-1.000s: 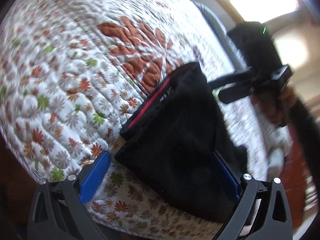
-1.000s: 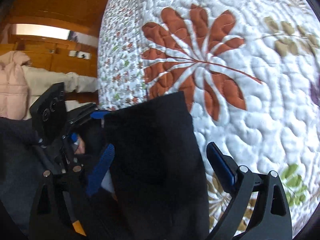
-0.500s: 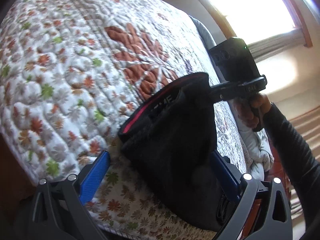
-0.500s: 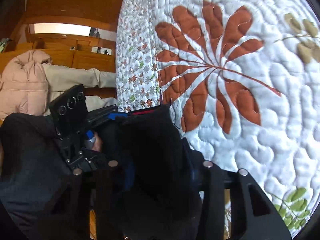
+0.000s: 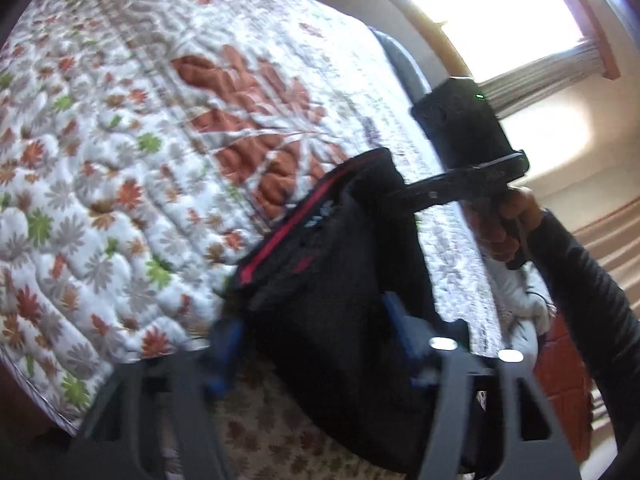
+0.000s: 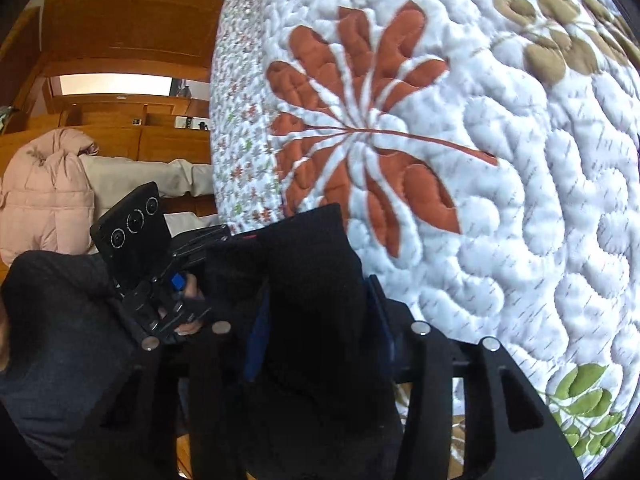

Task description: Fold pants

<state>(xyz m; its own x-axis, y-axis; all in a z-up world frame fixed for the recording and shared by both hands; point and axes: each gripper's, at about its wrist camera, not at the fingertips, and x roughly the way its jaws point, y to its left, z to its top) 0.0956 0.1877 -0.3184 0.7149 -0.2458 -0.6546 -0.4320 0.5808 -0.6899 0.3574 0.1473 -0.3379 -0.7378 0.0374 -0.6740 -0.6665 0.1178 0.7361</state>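
Both tools grip the black pants (image 5: 340, 300): the left tool (image 5: 316, 344) and right tool (image 6: 316, 320) each pinch its fabric above the quilted bed (image 6: 520, 200).

The quilted bedspread (image 5: 120, 168) lies open and flat on the far side of the black pants (image 5: 340, 280) — broad bare surface running out past the big rust leaf motif (image 6: 360, 132), nothing standing on it. Close in, room is tight: the bunched pants fill the gap between both sets of fingers, and the left gripper (image 6: 224, 248) and right gripper (image 5: 396, 196) crowd the same waistband edge. Past the bed edge, a pink puffy coat (image 6: 44, 192) and wooden cabinets (image 6: 120, 40) close off that side — in the left wrist view a window (image 5: 492, 12) wall bounds the other.
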